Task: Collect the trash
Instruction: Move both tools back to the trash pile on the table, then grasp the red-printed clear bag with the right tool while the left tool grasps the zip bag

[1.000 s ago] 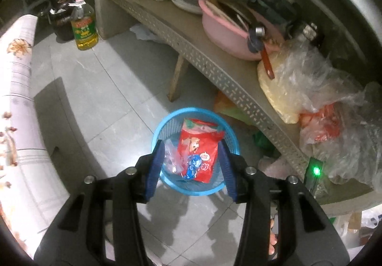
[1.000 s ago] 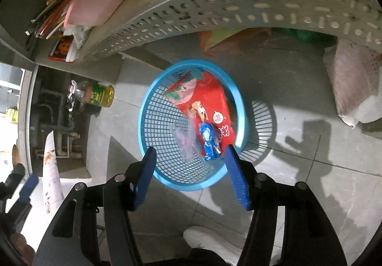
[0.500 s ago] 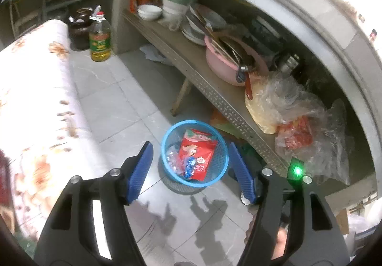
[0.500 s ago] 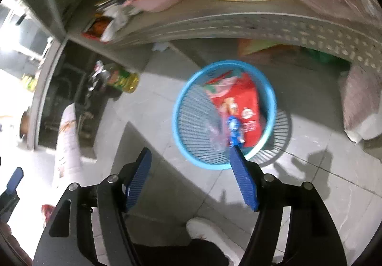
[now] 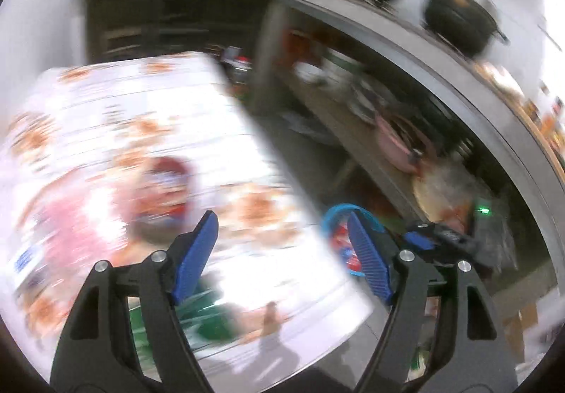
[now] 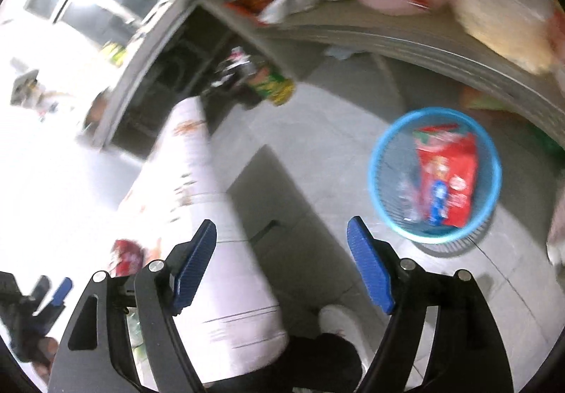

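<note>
My left gripper (image 5: 282, 251) and right gripper (image 6: 282, 251) are both opening, empty. The blue basket (image 6: 494, 160) with its red wrapper (image 6: 448, 163) sits right of frame; grabbing through blur could miss the tablecloth's (image 5: 106, 117) red trash (image 5: 162, 188).

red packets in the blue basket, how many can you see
1 for sure: a red packet leaning inside the blue basket on the floor. A clear wrapper lies beside it; more may be hidden underneath.
</note>
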The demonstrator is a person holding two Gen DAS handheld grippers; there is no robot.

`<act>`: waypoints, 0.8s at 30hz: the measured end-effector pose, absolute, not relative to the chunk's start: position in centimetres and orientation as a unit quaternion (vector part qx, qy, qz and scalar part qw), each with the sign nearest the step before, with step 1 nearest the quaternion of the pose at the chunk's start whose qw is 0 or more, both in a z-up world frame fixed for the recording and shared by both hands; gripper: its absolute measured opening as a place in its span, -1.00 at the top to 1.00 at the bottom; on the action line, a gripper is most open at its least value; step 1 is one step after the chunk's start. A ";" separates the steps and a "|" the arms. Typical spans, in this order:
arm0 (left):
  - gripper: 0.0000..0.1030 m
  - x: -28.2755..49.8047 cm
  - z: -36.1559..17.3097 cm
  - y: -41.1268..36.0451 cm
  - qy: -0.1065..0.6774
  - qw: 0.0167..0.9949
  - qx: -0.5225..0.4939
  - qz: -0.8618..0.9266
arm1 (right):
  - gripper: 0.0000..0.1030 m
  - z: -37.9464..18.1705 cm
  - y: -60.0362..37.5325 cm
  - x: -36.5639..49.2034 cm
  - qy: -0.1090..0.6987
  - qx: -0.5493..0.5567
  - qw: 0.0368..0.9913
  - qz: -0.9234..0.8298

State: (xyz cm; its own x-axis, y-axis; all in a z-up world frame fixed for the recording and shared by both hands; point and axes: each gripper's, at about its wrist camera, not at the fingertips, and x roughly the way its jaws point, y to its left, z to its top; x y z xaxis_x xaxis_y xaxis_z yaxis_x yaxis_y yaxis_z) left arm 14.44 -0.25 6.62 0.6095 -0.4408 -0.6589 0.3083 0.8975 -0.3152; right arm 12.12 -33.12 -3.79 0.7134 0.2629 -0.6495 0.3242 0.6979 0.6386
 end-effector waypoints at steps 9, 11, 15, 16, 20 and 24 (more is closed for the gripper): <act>-0.39 10.6 2.5 16.1 0.403 0.877 -0.246 -0.085 | -0.45 3.1 -20.3 18.7 0.390 0.311 0.849 0.175; -0.39 10.5 1.0 18.0 0.408 0.860 -0.292 -0.089 | -0.45 4.1 -17.0 20.1 0.400 0.296 0.841 0.212; -0.39 11.6 -1.0 19.7 0.413 0.835 -0.348 -0.105 | -0.44 5.1 -9.4 22.9 0.432 0.247 0.825 0.267; -0.39 12.2 -1.4 19.9 0.416 0.828 -0.359 -0.108 | -0.40 5.4 -8.2 23.2 0.437 0.237 0.824 0.273; -0.38 13.8 -3.1 20.6 0.431 0.809 -0.382 -0.115 | -0.21 5.6 -3.6 24.8 0.463 0.197 0.816 0.284; -0.37 15.1 -3.9 20.8 0.441 0.800 -0.387 -0.126 | -0.08 5.3 -0.4 26.3 0.491 0.167 0.807 0.281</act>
State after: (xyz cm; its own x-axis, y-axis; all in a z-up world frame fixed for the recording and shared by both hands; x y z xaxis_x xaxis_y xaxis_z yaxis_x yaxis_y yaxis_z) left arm 15.13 20.78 -3.87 0.5793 -0.5422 -0.6087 -0.1403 0.6692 -0.7297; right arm 26.25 -0.38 5.26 0.3588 0.6180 -0.6995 -0.2908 0.7861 0.5454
